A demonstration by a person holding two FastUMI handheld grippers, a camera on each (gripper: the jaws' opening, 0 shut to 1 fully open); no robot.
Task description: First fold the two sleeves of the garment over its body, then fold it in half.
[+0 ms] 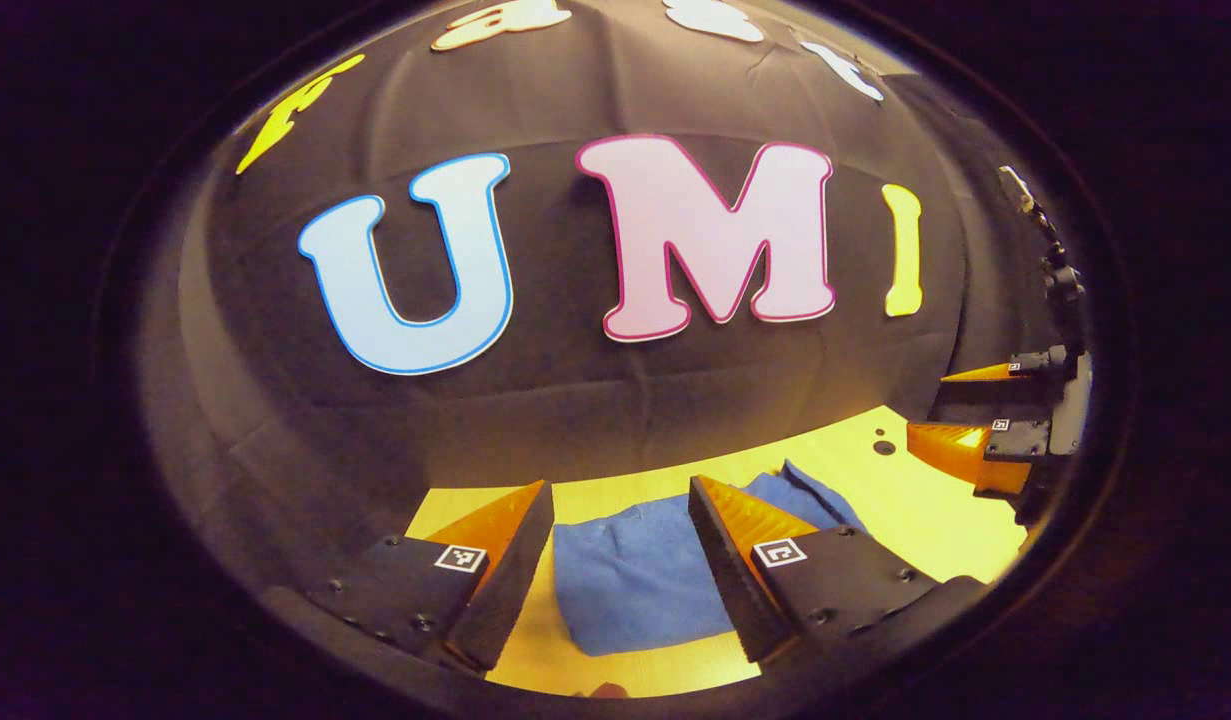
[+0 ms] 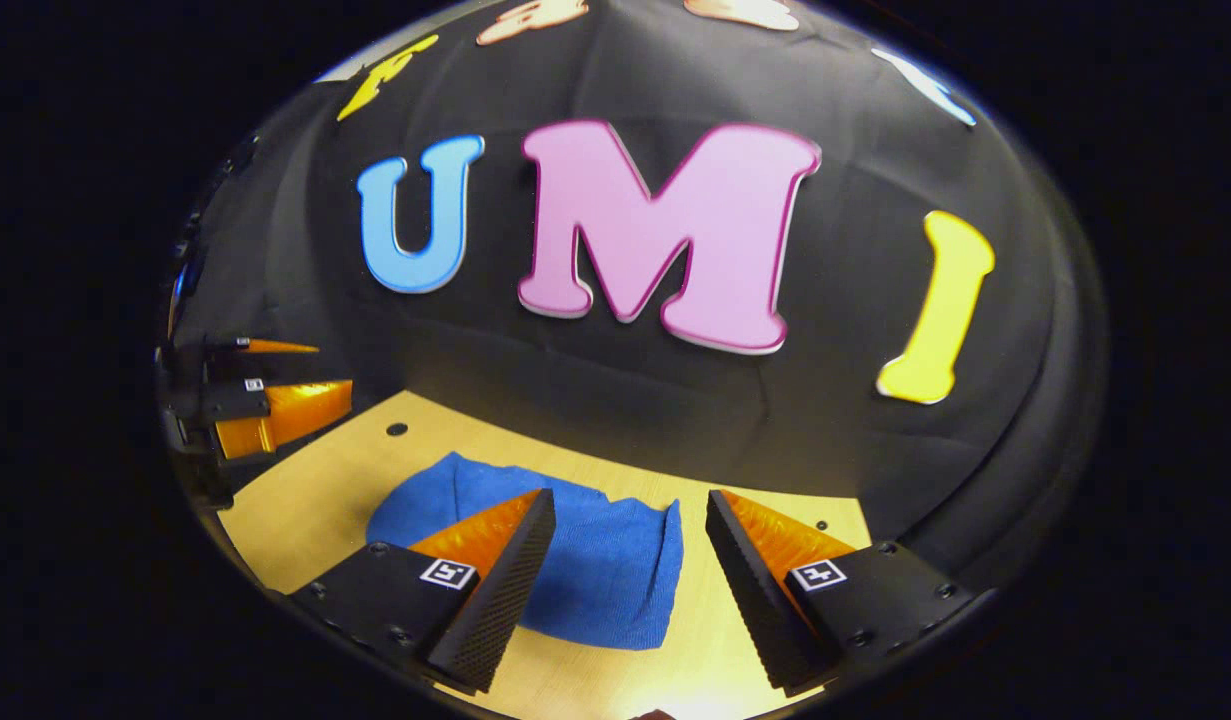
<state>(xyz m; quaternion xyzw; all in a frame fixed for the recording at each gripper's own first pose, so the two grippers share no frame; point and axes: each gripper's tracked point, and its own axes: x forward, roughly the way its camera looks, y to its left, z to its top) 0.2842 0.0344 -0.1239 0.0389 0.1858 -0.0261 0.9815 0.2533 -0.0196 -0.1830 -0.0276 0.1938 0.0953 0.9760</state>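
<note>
A blue garment [image 1: 635, 575] lies folded into a compact bundle on the light wooden table [image 1: 905, 500]. My left gripper [image 1: 620, 500] hovers above it, open, with nothing between its fingers. In the right gripper view the same blue garment [image 2: 595, 560] lies below and between the fingers of my right gripper [image 2: 630, 510], which is open and holds nothing. The right gripper [image 1: 960, 405] also appears at the far right of the left gripper view, open. The left gripper [image 2: 325, 370] shows at the left edge of the right gripper view, open above the table.
The table [image 2: 325, 500] has small dark holes, one [image 2: 396, 429] left of the garment and another [image 1: 883, 447] near the right gripper. The black cloth wall [image 1: 615, 400] rises just behind the table's far edge.
</note>
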